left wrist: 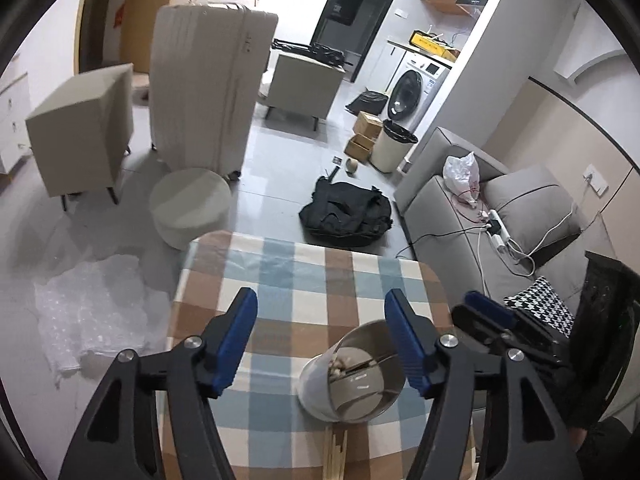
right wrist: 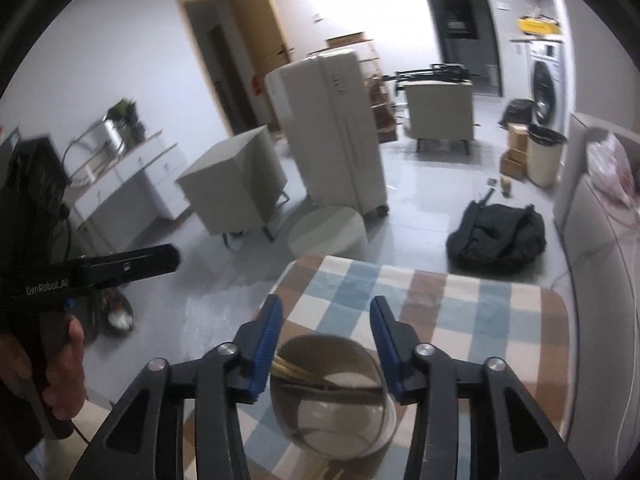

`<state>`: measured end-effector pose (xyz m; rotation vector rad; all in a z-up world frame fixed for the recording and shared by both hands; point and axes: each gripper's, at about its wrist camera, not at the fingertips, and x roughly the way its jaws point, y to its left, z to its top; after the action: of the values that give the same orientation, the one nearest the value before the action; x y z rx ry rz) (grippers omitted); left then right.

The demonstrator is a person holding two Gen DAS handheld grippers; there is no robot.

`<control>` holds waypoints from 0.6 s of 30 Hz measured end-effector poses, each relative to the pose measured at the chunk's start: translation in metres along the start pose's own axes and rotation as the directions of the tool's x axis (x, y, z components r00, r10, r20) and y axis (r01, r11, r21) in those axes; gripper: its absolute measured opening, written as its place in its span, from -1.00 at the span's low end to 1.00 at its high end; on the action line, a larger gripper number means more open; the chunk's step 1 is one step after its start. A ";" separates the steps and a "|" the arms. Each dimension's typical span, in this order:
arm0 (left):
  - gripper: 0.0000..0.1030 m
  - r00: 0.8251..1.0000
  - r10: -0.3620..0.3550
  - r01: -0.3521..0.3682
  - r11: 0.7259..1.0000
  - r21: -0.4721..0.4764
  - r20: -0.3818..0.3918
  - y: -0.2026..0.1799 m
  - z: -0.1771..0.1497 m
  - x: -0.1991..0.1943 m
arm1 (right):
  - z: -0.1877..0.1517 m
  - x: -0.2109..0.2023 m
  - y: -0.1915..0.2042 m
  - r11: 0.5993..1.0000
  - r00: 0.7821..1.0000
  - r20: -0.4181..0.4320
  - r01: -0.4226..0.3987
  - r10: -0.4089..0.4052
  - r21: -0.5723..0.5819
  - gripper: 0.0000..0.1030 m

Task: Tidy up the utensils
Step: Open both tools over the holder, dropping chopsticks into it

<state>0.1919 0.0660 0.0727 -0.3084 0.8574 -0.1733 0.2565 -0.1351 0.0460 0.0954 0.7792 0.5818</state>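
A white utensil holder with a steel inside (left wrist: 352, 380) lies tipped on the checked tablecloth (left wrist: 312, 280), its mouth facing me. Wooden chopsticks (left wrist: 336, 454) lie on the cloth just in front of it. My left gripper (left wrist: 322, 304) is open and empty above the table, the holder below its right finger. In the right wrist view the holder (right wrist: 332, 392) sits between the open blue fingers of my right gripper (right wrist: 326, 312), with a wooden utensil (right wrist: 292, 368) inside it. The right gripper's blue tip also shows in the left wrist view (left wrist: 486, 306).
A round white stool (left wrist: 192, 204) stands beyond the table's far edge. A black bag (left wrist: 348, 212) lies on the floor. A grey sofa (left wrist: 480, 232) runs along the right. Bubble wrap (left wrist: 92, 304) lies on the floor at the left. A tall white suitcase (left wrist: 212, 92) stands behind.
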 end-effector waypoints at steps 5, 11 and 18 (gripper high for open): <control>0.39 0.997 0.053 -0.054 0.998 0.020 0.046 -0.008 -0.012 -0.021 | -0.009 -0.030 0.000 0.998 0.999 0.053 0.002 -0.005 0.057 0.20; 0.49 0.991 0.104 -0.109 0.992 0.056 0.087 -0.024 -0.028 -0.035 | -0.024 -0.062 0.010 0.995 0.993 0.115 -0.018 0.007 0.094 0.40; 0.61 0.979 0.145 -0.157 0.985 0.077 0.141 -0.034 -0.046 -0.050 | -0.045 -0.093 0.021 0.993 0.986 0.167 -0.008 -0.011 0.116 0.58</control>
<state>0.1235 0.0389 0.0919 -0.1701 0.7331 -0.0476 0.1638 -0.1720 0.0788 0.2481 0.6489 0.5196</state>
